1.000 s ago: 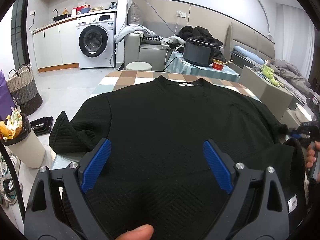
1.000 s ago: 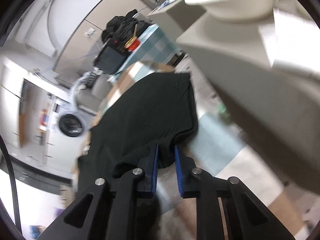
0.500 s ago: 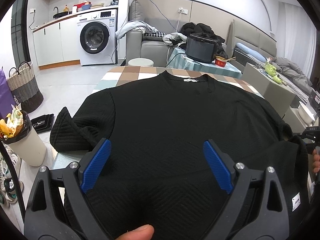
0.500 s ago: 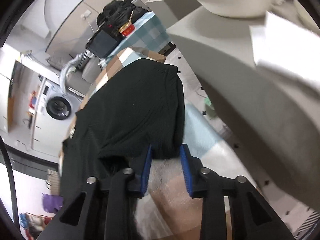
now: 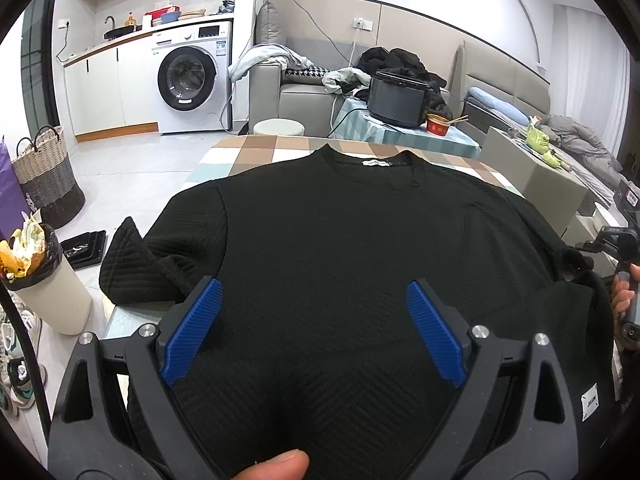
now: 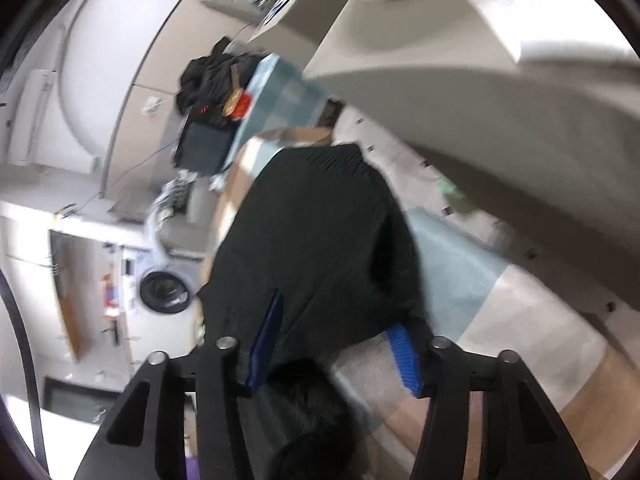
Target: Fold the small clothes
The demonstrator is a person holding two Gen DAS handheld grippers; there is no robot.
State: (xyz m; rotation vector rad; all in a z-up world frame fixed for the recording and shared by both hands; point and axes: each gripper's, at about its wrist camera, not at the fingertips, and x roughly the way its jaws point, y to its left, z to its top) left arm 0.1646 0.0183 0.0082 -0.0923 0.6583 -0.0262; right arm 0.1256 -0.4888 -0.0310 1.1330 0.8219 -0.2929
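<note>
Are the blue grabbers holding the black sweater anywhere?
No. The left gripper is wide open above the black sweater. The right gripper's jaws have just been opening; the sleeve edge lies between them, unpinched.

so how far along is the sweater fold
Done: the black sweater lies flat on the checked table, collar away.
In hand: nothing. The right gripper has just been opening at the sleeve edge, cloth loose between its jaws; the left gripper hovers open.
Left: both sleeves still spread out, body unfolded.

Black sweater (image 5: 340, 248) flat on checked table (image 5: 256, 152); left tool (image 5: 312, 332) spread wide above.
</note>
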